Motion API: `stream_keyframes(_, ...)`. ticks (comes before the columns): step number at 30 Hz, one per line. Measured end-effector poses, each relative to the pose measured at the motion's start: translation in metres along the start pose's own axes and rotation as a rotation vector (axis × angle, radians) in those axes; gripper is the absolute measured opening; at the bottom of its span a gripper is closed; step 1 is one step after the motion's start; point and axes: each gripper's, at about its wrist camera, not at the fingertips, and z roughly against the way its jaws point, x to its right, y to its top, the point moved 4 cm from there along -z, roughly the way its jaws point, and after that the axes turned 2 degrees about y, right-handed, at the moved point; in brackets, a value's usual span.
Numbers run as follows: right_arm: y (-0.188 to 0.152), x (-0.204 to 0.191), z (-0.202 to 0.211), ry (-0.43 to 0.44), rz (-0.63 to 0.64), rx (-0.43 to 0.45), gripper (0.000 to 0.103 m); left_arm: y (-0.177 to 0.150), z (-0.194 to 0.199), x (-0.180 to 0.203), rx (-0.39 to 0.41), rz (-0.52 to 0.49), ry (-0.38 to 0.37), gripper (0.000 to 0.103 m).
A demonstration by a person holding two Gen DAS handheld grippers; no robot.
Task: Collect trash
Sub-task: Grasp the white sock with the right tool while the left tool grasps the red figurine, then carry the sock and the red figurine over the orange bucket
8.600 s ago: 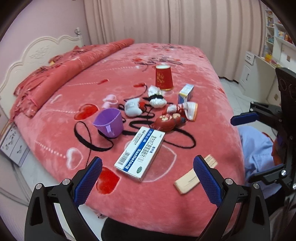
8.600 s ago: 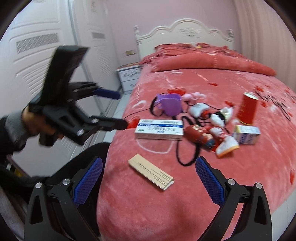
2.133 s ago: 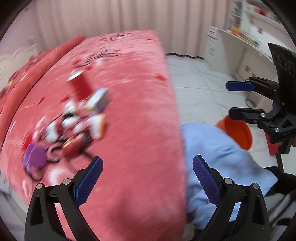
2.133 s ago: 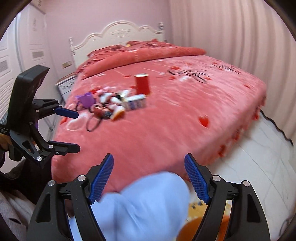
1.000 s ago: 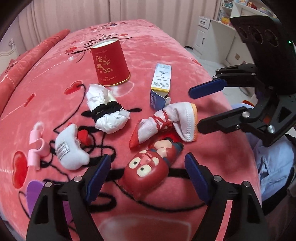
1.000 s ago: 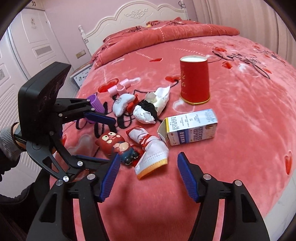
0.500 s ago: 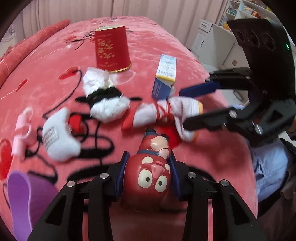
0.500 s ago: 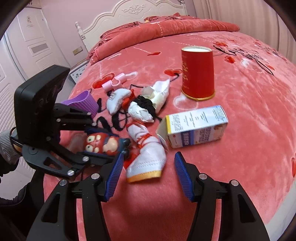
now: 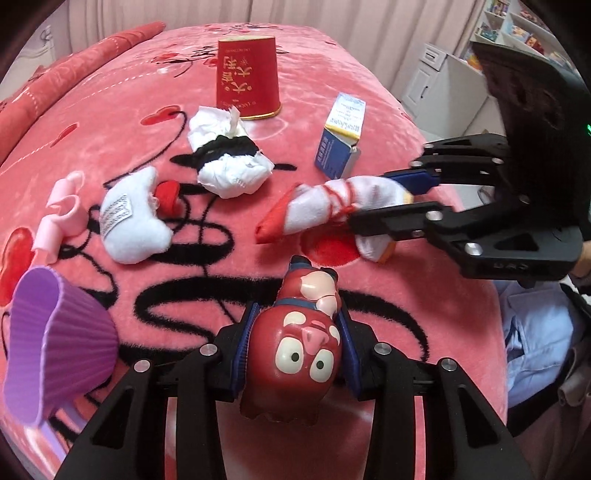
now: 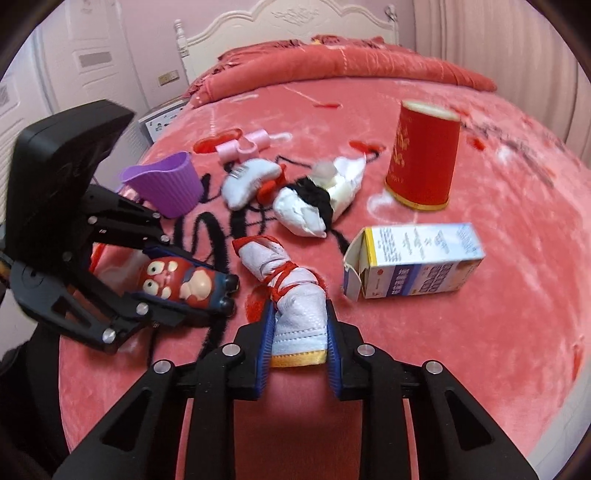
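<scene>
On the pink bed, my left gripper (image 9: 295, 332) is shut on a red cartoon figure toy (image 9: 295, 354), also seen from the side as the toy (image 10: 177, 282) in the right wrist view. My right gripper (image 10: 299, 325) is shut on a white rolled cloth bundle tied with red string (image 10: 291, 291); the same bundle (image 9: 332, 206) shows in the left wrist view between the right gripper's fingers (image 9: 391, 218). A red paper cup (image 9: 245, 79), an open blue-and-white carton (image 9: 338, 138) and crumpled white tissue with a black band (image 9: 225, 162) lie beyond.
A purple ribbed cup (image 9: 51, 343), a white plush piece (image 9: 129, 218) and a pink clip (image 9: 61, 214) lie at the left. The bed (image 9: 424, 314) ends at the right, where a person's blue sleeve (image 9: 532, 339) shows. A headboard (image 10: 288, 22) stands behind.
Both grippers closed: the left on the red toy, then the right on the tied cloth bundle, which it has come down over. The red toy is now lifted and turned in the left jaws.
</scene>
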Motion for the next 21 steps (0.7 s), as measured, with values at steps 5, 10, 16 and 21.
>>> stream_keyframes(5, -0.003, -0.008, 0.029, -0.011, 0.037, 0.031, 0.025, -0.003, 0.015, 0.013, 0.001, 0.007, 0.033, 0.042)
stream_keyframes(10, -0.013, -0.024, 0.065, -0.041, 0.091, 0.067, 0.025, -0.009, 0.045, 0.037, 0.036, 0.014, 0.061, 0.042)
stream_keyframes(16, -0.037, -0.04, 0.106, -0.051, 0.118, 0.086, 0.025, -0.015, 0.07, 0.074, 0.056, -0.023, 0.085, 0.042)
stream_keyframes(21, -0.067, -0.044, 0.15, -0.09, 0.123, 0.108, 0.025, -0.015, 0.08, 0.106, 0.064, -0.049, 0.083, 0.042)
